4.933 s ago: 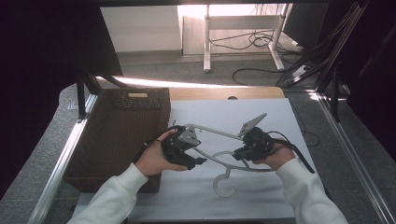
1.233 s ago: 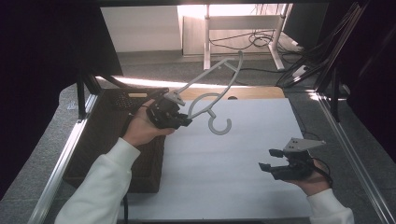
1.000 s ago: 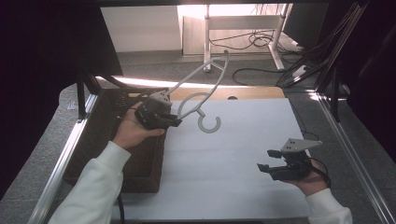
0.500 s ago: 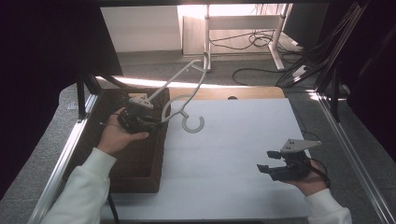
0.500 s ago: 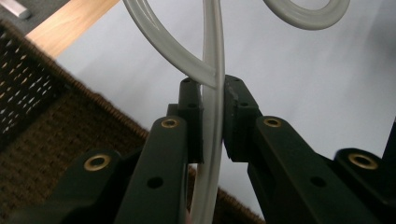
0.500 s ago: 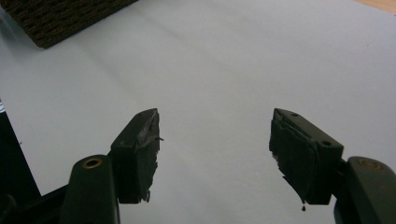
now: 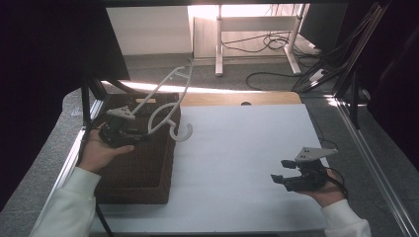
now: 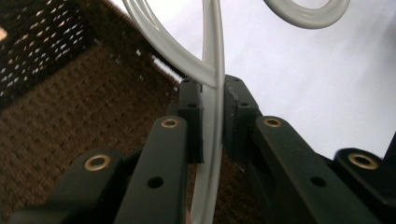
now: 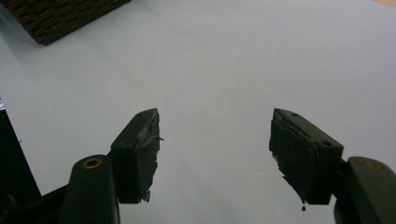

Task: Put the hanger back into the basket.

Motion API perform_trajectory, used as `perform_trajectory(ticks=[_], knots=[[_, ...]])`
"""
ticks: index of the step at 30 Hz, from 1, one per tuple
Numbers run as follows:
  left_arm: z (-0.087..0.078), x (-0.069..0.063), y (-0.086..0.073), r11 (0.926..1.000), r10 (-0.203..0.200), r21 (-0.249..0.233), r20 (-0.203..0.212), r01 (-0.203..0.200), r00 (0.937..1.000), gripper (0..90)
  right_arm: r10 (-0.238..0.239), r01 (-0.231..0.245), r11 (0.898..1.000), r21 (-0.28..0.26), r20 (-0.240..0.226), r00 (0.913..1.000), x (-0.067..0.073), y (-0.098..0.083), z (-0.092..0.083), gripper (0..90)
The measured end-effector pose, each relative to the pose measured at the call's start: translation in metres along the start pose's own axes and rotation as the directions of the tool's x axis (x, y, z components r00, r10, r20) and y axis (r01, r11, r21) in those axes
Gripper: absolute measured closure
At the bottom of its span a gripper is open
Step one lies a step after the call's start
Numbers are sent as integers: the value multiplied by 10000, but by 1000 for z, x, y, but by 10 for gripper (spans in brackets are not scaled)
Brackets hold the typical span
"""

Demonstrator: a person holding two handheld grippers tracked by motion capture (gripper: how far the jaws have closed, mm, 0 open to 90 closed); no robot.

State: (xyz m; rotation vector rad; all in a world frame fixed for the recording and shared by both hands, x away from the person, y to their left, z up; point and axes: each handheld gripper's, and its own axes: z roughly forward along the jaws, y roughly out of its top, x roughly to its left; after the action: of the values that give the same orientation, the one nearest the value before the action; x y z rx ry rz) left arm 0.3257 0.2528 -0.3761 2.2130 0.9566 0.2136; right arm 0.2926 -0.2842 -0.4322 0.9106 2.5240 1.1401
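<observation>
White hanger sits clamped between left fingers up close; overhead, right gripper spread, holding nothing.

hanger: pale grey-white | basket: dk brown woven | table cover: white; hand-held grippers: blk

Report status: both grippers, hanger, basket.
Left gripper shut on white hanger, held over the brown wicker basket. Right gripper open, nothing between its jaws, over the white table. Nothing in the way.
</observation>
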Motion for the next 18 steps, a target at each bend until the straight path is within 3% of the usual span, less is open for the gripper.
perform_trajectory(ticks=[6, 18], knots=[[-4, 2, -12, 9997, -187, -155, -10, 187, 9998, 801, -19, 19, 10000, 37, -18, 10000, 0, 0, 2, 336], [-8, 6, -34, 9993, -372, -30, 8, 372, 9993, 801, 16, -15, 9998, 194, -61, 10000, -1, 0, 3, 331]])
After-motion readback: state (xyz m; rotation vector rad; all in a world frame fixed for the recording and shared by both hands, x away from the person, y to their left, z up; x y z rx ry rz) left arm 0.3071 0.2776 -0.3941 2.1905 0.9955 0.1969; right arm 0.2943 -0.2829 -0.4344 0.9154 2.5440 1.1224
